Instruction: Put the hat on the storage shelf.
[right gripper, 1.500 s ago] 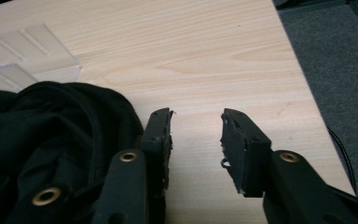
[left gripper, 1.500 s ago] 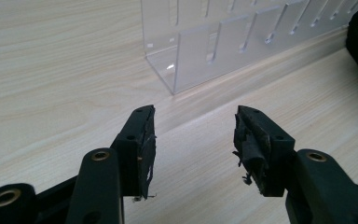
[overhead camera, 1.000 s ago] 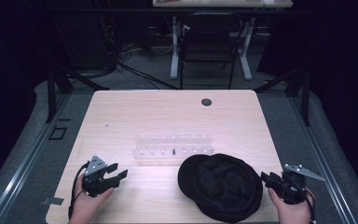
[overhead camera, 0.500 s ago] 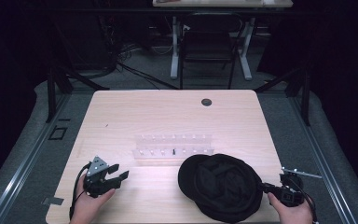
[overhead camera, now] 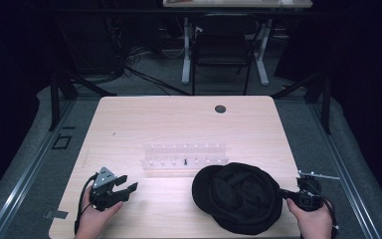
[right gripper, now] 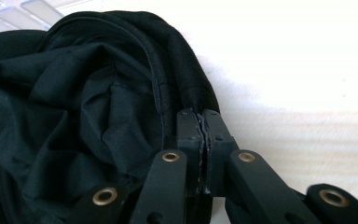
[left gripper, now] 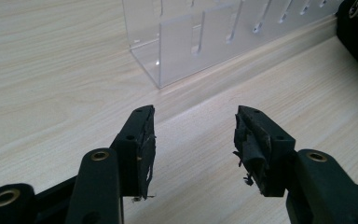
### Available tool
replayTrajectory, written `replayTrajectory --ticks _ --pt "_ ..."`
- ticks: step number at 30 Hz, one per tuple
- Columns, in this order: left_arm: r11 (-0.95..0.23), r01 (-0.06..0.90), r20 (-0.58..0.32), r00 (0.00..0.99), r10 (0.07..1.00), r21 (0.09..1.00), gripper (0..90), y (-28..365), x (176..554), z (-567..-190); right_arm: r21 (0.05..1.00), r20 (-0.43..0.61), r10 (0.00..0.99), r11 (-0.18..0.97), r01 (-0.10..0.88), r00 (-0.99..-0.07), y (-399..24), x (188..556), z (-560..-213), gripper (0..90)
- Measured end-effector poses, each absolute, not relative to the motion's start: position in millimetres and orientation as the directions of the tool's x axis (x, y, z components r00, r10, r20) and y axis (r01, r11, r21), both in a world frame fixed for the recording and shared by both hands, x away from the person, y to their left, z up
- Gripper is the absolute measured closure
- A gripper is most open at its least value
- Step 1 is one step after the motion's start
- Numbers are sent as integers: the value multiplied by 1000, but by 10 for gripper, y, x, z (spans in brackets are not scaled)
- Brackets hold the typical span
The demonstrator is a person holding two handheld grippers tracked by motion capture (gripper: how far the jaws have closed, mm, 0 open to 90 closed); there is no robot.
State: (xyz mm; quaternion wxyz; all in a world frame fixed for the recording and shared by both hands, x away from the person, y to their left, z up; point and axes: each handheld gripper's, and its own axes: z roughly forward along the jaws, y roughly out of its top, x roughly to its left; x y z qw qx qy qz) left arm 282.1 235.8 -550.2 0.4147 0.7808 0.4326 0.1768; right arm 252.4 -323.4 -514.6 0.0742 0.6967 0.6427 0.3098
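The black hat [overhead camera: 238,196] at 5 o'clock is pinched at its rim by the right gripper [right gripper: 204,122]; the left gripper [left gripper: 193,135] at 7 o'clock is released.

Each claw, the left claw [left gripper: 193,135] and the right claw [right gripper: 203,122], is black with two chunky jaws, round brass-coloured screw holes along its arms and worn, frayed pads [left gripper: 148,144], and a grey three-cornered plate [overhead camera: 105,176] and black cable [overhead camera: 81,208] sit on the left one.
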Motion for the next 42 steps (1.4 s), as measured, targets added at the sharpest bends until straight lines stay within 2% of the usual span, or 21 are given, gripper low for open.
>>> replayTrajectory --ticks 16,17,24,30,31,38,39,42 --pt "-291 524 -73 568 820 801 481 2344 2815 -5499 419 318 947 -105 902 -37 -3360 2805 -5110 836" --pt "-291 524 -73 567 820 801 481 2343 2816 -5500 384 295 955 -81 920 -39 -3369 2826 -5078 828" --pt "-300 525 -69 572 817 797 481 2340 2816 -5499 339 303 951 -57 939 -52 -3363 2904 -5066 803" --pt "-298 523 -69 571 818 799 481 2333 2816 -5505 262 278 958 -6 965 -70 -3362 2982 -5053 782" --pt "-299 523 -68 572 818 798 481 2332 2815 -5505 241 308 949 -4 971 -73 -3373 3004 -5082 758" --pt "-302 522 -66 573 817 798 481 2330 2814 -5506 225 335 941 -27 974 -51 -3420 3025 -5142 734" --pt "-301 522 -66 572 818 798 481 2329 2813 -5507 226 348 937 -64 972 -20 -3415 3024 -5174 730" --pt "-299 522 -67 571 818 799 481 2325 2811 -5506 203 361 931 -34 979 -43 -3452 3040 -5189 730"
